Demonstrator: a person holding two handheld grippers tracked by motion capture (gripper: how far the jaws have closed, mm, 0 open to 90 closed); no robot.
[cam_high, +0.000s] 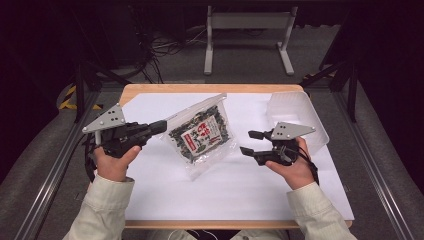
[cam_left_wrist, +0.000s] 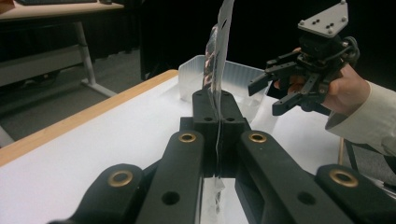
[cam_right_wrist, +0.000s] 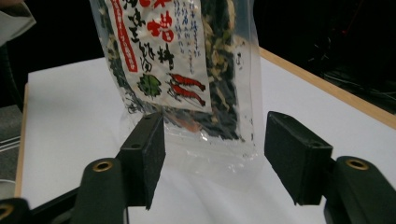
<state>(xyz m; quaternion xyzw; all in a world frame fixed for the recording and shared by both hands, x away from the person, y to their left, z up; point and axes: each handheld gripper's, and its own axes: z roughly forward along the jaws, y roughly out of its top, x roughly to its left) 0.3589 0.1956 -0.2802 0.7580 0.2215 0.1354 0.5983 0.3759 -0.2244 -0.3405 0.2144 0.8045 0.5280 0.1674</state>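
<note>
My left gripper (cam_high: 161, 127) has its jaws pinched together on the edge of a clear bag of dried seaweed (cam_high: 201, 134), and from the high view I see the bag carried off the white table top (cam_high: 235, 195), slanting away from those jaws toward my right gripper (cam_high: 251, 142). In the left gripper view the bag (cam_left_wrist: 219, 56) stands edge-on, rising straight up out of the seam between my two closed jaws, its thin plastic trapped there, with the left gripper (cam_left_wrist: 217, 119) gripping near the bag's lower corner. Beyond it in that view I see my right gripper (cam_left_wrist: 271, 95) off to the side, its jaws spread and holding nothing, the hand (cam_left_wrist: 343, 88) behind it. The right gripper view looks at the bag (cam_right_wrist: 182, 70) face-on: a white label with red characters and two red shrimp, dark flakes behind it, and the clear lower seam hanging just ahead of and between my open right jaws, which stand wide apart on either side without touching it; the right gripper (cam_right_wrist: 215, 161) is empty. A translucent plastic container (cam_high: 300, 115) sits on the table just behind my right gripper, on the side away from the bag.
</note>
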